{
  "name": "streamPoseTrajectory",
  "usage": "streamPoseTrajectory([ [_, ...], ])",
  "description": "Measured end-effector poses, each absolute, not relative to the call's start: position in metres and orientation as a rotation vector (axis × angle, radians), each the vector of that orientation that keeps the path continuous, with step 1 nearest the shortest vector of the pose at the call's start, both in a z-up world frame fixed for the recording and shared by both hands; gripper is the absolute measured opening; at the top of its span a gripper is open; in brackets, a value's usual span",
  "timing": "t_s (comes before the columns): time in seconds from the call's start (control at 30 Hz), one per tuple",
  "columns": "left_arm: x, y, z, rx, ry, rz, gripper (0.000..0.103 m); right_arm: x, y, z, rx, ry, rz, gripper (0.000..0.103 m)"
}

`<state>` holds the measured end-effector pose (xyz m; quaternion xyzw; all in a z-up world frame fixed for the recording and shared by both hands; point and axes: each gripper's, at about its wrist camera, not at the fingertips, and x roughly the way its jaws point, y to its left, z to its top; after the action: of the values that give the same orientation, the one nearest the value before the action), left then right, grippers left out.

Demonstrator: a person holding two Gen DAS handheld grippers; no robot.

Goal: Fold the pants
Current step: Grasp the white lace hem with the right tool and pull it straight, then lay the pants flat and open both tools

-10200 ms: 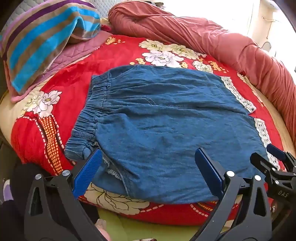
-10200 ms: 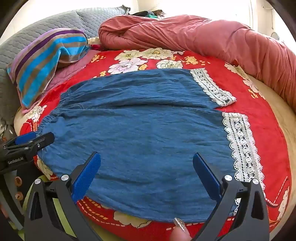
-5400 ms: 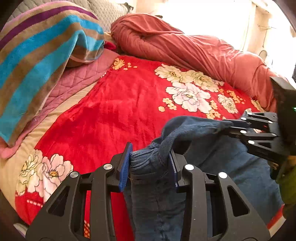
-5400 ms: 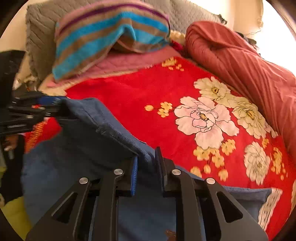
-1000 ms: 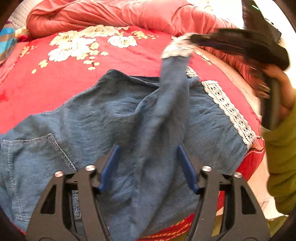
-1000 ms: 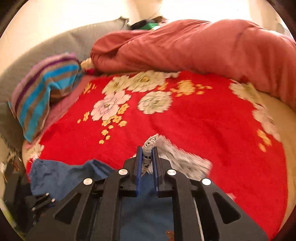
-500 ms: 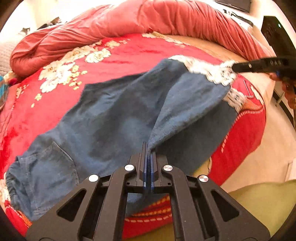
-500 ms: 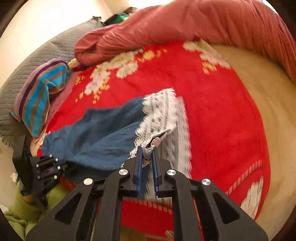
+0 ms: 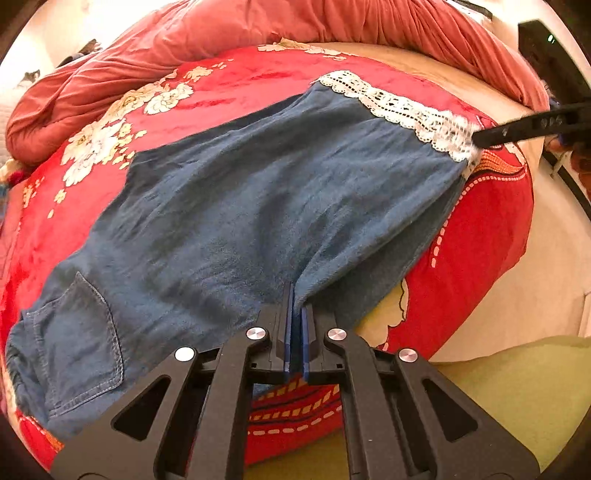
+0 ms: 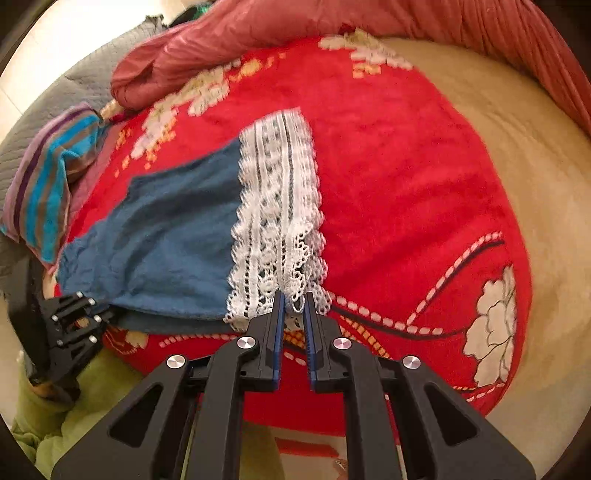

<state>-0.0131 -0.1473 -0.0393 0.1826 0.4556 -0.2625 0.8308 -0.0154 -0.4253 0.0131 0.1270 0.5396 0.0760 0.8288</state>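
- Your left gripper (image 9: 294, 295), bottom centre of the left wrist view, has its blue pads pressed together on a fold of the denim pants (image 9: 229, 206); the cloth edge runs straight into the pinch.
- Your right gripper (image 10: 294, 301), bottom centre of the right wrist view, pinches the white lace hem (image 10: 277, 206) of the pants; a loop of lace sits between the pads.
- In the left wrist view the right gripper enters from the right edge, mid-upper frame, its tip at the lace corner.
- In the right wrist view the left gripper shows at the left edge, lower frame, at the near edge of the denim.
- Pants: spread across the bed from lower left to upper right in the left wrist view, one layer folded over another, a back pocket (image 9: 79, 339) at lower left. The stretch between the two grippers is lifted slightly off the layer beneath.
- Surface: a red blanket (image 9: 476, 236) with white and yellow flower print and a dashed white border covers the bed; the pants lie on it near its front edge.
- A beige sheet (image 10: 517, 155) shows past the blanket on the right of the right wrist view.
- A rolled terracotta-pink quilt (image 9: 221, 33) runs along the top of both frames.
- A striped blue, brown and purple pillow (image 10: 40, 184) sits at mid left of the right wrist view, with a grey quilted headboard (image 10: 85, 77) above it.
- Yellow-green cloth (image 9: 517, 387), probably your clothing, fills the lower right of the left wrist view.
- Pale floor (image 9: 517, 295) is visible below the bed edge at right.
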Motion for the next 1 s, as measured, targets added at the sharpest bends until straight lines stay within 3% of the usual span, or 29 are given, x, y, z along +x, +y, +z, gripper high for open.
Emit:
streamPoseTrajectory([
  [0.07, -0.016, -0.143, -0.036, 0.37, 0.966, -0.558, 0.02, -0.015, -0.426, 0.014, 0.25, 1.16, 0.162, 0.027],
  [0.1, -0.019, -0.138, -0.031, 0.346, 0.956, -0.566, 0.038, -0.016, -0.428, 0.023, 0.23, 1.142, 0.162, 0.033],
  [0.13, -0.023, -0.129, -0.023, 0.3, 0.933, -0.569, 0.042, -0.017, -0.429, 0.03, 0.212, 1.119, 0.165, 0.039],
  [0.23, -0.025, -0.097, -0.003, 0.178, 0.888, -0.523, 0.046, -0.019, -0.422, 0.062, 0.125, 0.974, 0.2, 0.046],
  [0.37, -0.004, -0.045, 0.004, 0.077, 0.895, -0.306, 0.051, -0.008, -0.384, 0.067, 0.026, 0.919, 0.329, 0.046],
  [0.53, 0.024, 0.01, -0.015, 0.022, 0.97, -0.051, 0.059, 0.013, -0.342, 0.031, -0.107, 0.997, 0.387, 0.045],
  [0.67, 0.035, 0.048, -0.03, -0.041, 0.99, 0.005, 0.06, 0.015, -0.358, 0.001, -0.193, 1.11, 0.272, 0.04],
  [0.93, 0.027, 0.036, -0.018, -0.045, 0.957, -0.014, 0.061, 0.005, -0.374, 0.01, -0.121, 1.089, 0.315, 0.043],
  [1.0, 0.024, 0.03, -0.006, -0.036, 0.919, -0.036, 0.064, 0.008, -0.378, 0.032, -0.073, 1.009, 0.335, 0.049],
])
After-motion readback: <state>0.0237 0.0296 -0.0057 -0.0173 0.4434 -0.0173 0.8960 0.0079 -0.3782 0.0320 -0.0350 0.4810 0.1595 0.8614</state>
